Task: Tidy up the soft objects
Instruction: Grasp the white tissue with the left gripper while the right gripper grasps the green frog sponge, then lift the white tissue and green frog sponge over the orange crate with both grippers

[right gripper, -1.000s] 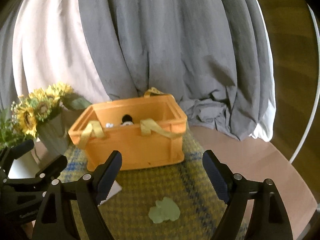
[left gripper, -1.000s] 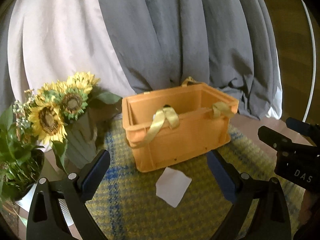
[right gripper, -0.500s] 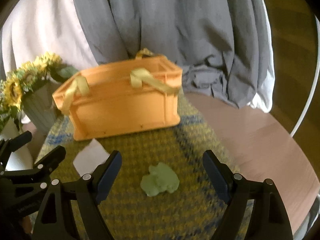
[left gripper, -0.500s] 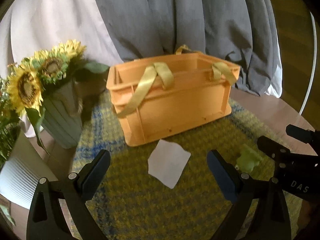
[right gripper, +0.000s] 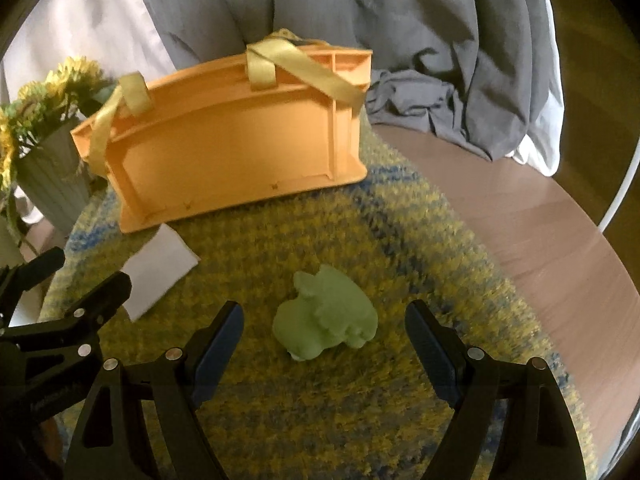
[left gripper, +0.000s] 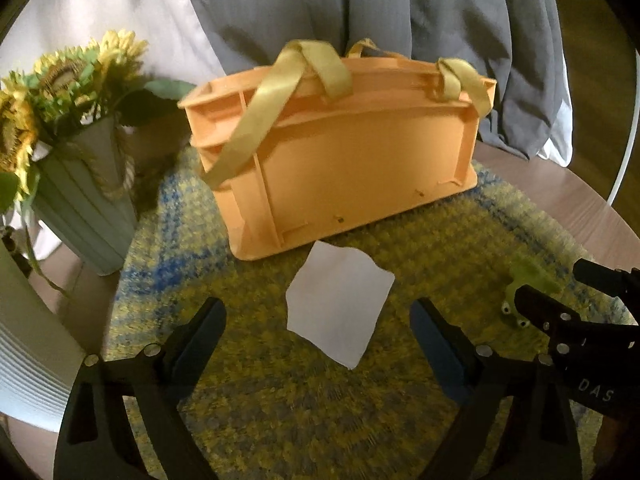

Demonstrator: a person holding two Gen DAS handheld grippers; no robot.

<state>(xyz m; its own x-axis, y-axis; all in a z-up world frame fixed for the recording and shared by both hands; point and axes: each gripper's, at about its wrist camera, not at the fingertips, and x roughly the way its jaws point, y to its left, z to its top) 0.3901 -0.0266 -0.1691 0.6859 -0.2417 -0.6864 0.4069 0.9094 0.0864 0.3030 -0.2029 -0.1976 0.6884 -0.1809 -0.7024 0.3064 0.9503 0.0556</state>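
Note:
A white square cloth (left gripper: 339,303) lies flat on the yellow-and-blue rug (left gripper: 280,408), just in front of my left gripper (left gripper: 318,330). That gripper's jaws stand wide and are closing, with nothing pressed between them. A soft green toy (right gripper: 326,318) rests on the rug between the spread fingers of my right gripper (right gripper: 323,334), untouched. Behind both stands an orange crate (left gripper: 340,160) with yellow ribbon handles (left gripper: 256,120). The white cloth (right gripper: 158,272) shows at the left of the right wrist view, and the green toy (left gripper: 530,280) at the right of the left wrist view.
A grey-green vase of sunflowers (left gripper: 84,200) stands left of the crate. Grey and white drapes (right gripper: 400,20) hang behind. Bare round wooden tabletop (right gripper: 540,232) extends to the right of the rug. A white ribbed object (left gripper: 28,364) sits at the far left.
Both grippers have come down and tipped toward the rug. The crate's inside has dropped out of sight, and the cloth and the toy now sit larger and closer to the fingers.

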